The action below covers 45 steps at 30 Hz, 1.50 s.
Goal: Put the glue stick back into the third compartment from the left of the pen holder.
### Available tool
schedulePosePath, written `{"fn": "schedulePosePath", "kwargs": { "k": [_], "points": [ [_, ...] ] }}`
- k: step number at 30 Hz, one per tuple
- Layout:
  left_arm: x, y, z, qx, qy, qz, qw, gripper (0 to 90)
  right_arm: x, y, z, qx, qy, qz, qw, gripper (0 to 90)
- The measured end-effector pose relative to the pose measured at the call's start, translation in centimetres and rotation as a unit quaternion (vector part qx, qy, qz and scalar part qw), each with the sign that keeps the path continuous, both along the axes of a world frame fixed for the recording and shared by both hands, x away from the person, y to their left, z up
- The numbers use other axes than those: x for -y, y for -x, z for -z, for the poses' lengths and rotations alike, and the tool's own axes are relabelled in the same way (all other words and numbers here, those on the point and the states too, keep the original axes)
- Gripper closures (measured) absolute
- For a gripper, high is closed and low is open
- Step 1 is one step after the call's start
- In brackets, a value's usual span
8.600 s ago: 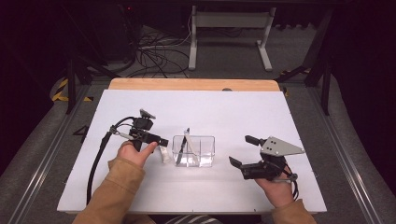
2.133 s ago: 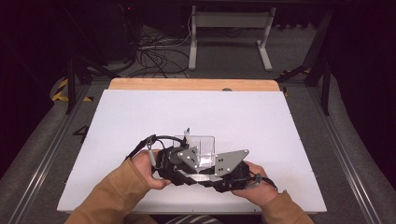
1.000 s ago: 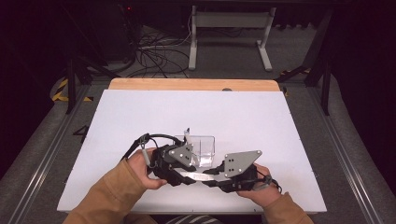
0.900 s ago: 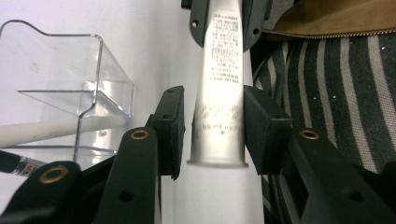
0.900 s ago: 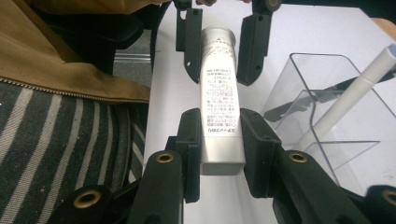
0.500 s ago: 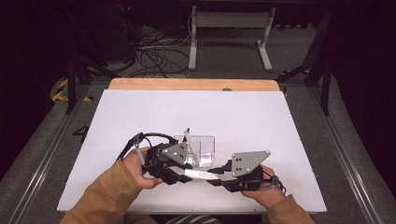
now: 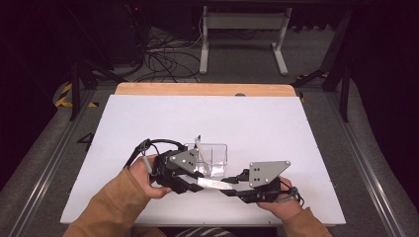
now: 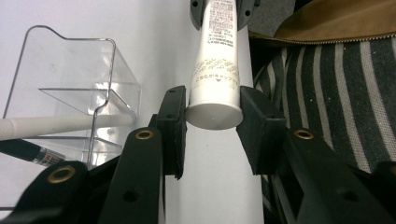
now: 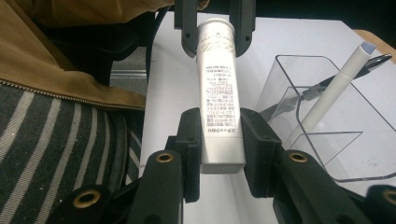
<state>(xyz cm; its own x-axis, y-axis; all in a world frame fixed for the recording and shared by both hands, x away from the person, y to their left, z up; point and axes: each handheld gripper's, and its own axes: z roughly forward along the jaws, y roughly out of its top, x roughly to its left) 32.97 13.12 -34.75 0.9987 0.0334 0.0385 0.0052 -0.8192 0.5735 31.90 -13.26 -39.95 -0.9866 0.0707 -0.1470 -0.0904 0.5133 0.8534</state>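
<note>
- While I am steering both hands at the near edge of the white table (image 7: 148,113), a white tube (image 7: 210,183) is hanging level between my two tools, just in front of the clear plastic organizer (image 7: 217,157).
- My left gripper (image 8: 212,122) is pinching the tube's round cap end: the cap is sitting between the pads with both of them touching its sides.
- My right gripper (image 9: 222,149) is clamping the flat crimped end of the same tube, jaws pressed against both sides of it.
- Compared with a second ago, my right hand (image 7: 281,203) is drifting outward to the right while the left hand (image 7: 148,177) is staying close by the organizer, so more of the tube is showing between the tools.
- Several seconds back the hands were well apart and holding nothing; now both are sharing one tube.
- I am reading this as a pull or twist to get the cap off, though I cannot tell yet whether the cap is loosening.
- A white pen (image 9: 334,88) and a dark pen (image 8: 28,150) are leaning inside the organizer, untouched.
</note>
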Motion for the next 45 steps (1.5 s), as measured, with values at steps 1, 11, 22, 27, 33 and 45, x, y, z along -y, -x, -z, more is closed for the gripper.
{"fn": "schedulePosePath", "kwargs": {
  "k": [1,11,22,27,33,45],
  "points": [
    [0.0,0.0,-0.1,0.001,-0.003,0.001,1.0000,64.4,0.0,0.0,0.0,0.000,-0.001,0.000,1.0000,71.2],
    [0.7,-0.3,-1.2,0.000,-0.011,0.003,0.9999,64.9,0.4,0.0,-0.2,0.010,-0.010,0.010,0.9998,69.1],
    [2.4,-1.0,-4.0,0.031,-0.038,-0.018,0.9986,64.9,1.4,0.1,-0.5,0.022,-0.049,0.061,0.9967,37.3],
    [3.2,-2.0,-5.1,0.037,-0.039,-0.041,0.9977,64.9,2.8,0.1,-0.7,0.013,-0.070,0.076,0.9946,36.1],
    [3.9,-2.9,-6.1,0.047,-0.035,-0.075,0.9955,65.0,4.1,0.2,-0.6,0.005,-0.081,0.090,0.9926,34.2],
    [4.4,-5.6,-6.5,0.038,-0.044,-0.154,0.9864,65.0,5.8,0.1,0.0,-0.012,-0.099,0.121,0.9877,21.2]
  ]
}}
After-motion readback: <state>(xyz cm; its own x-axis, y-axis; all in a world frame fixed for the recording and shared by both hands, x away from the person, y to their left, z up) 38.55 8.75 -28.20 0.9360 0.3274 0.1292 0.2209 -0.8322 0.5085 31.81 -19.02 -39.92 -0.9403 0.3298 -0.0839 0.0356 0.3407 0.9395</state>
